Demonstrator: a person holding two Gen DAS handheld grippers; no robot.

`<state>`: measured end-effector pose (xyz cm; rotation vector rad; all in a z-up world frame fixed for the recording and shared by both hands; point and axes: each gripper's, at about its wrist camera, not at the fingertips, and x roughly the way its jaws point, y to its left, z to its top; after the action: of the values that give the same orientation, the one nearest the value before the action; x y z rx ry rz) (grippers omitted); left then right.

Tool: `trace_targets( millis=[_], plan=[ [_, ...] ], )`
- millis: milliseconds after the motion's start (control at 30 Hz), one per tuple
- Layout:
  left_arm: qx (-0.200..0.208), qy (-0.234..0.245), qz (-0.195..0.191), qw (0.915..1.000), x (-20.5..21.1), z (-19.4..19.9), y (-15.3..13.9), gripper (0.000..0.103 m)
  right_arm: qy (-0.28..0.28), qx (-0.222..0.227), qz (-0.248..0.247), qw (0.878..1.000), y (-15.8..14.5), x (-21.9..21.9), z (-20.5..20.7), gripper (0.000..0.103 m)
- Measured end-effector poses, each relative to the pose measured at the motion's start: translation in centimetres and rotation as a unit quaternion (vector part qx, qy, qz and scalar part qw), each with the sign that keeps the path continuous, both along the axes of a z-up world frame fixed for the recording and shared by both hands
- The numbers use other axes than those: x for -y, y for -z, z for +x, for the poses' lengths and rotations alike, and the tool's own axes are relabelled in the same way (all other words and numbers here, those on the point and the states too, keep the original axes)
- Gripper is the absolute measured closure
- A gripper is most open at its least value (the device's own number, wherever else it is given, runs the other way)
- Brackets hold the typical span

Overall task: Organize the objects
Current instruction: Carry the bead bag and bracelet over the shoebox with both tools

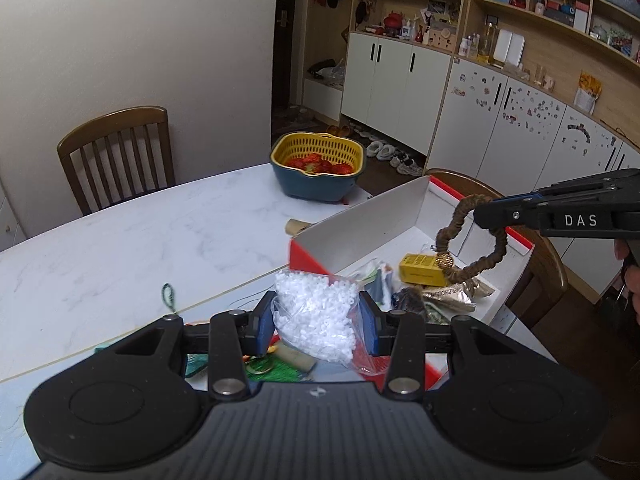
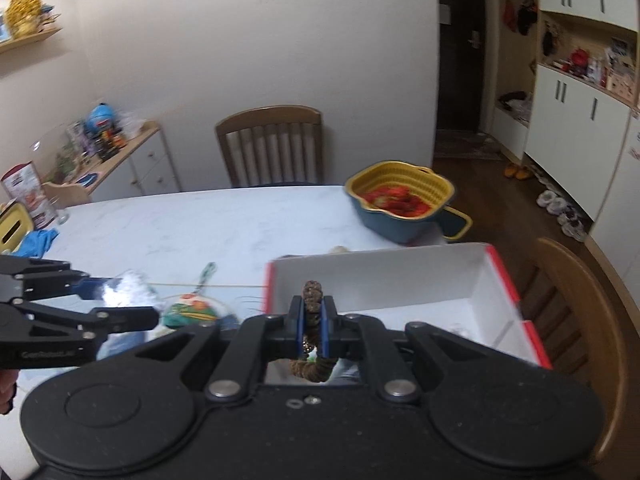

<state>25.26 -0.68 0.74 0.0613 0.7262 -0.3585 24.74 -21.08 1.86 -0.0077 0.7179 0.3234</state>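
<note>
- Two items are held at once, one in each gripper, both lifted clear of the desk (image 1: 120,248).
- Left gripper (image 1: 316,320): clamped on a clear bag of white beads (image 1: 320,316), pinched between the blue pads; the bag hangs above the near corner of the box (image 1: 360,220).
- Right gripper (image 2: 313,332): closed tight on a brown fabric-wrapped ring (image 1: 468,240), a hair tie or bracelet, which dangles over the open box.
- Box: white inside, red-edged, open-topped, at the desk's right side. It already contains a yellow carton (image 1: 422,269), a shiny foil packet (image 1: 460,294) and some dark, indistinct oddments.
- Loose items beside the box: a green cord loop (image 1: 169,297), a round green and orange piece (image 2: 192,312) and further small things under the left gripper, too hidden to name.
- Yellow basket (image 1: 316,148) in a blue bowl, holding red fruit, stands at the far desk edge, well apart from the box.
- Two wooden chairs: one (image 1: 116,156) at the far side, one (image 2: 576,312) beside the box.
- Progress, as a judgement: sorting appears partly done. Several items lie in the box, two are in hand, and a few remain on the desk; whether the held items are going in or coming out cannot be told.
</note>
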Motion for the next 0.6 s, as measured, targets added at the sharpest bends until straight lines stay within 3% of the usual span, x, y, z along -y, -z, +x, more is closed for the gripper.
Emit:
trace_targets(
  millis=[300,600],
  plan=[
    [-0.034,0.011,0.001,0.9994,5.7,2.5,1.8,0.061,0.018,-0.015,0.001,1.0,2.0,6.1,1.6,0.097],
    [-0.07,0.041,0.035,0.9961,12.2,4.3,5.3,0.061,0.017,-0.033,0.006,0.999,3.9,10.3,3.6,0.096]
  ],
)
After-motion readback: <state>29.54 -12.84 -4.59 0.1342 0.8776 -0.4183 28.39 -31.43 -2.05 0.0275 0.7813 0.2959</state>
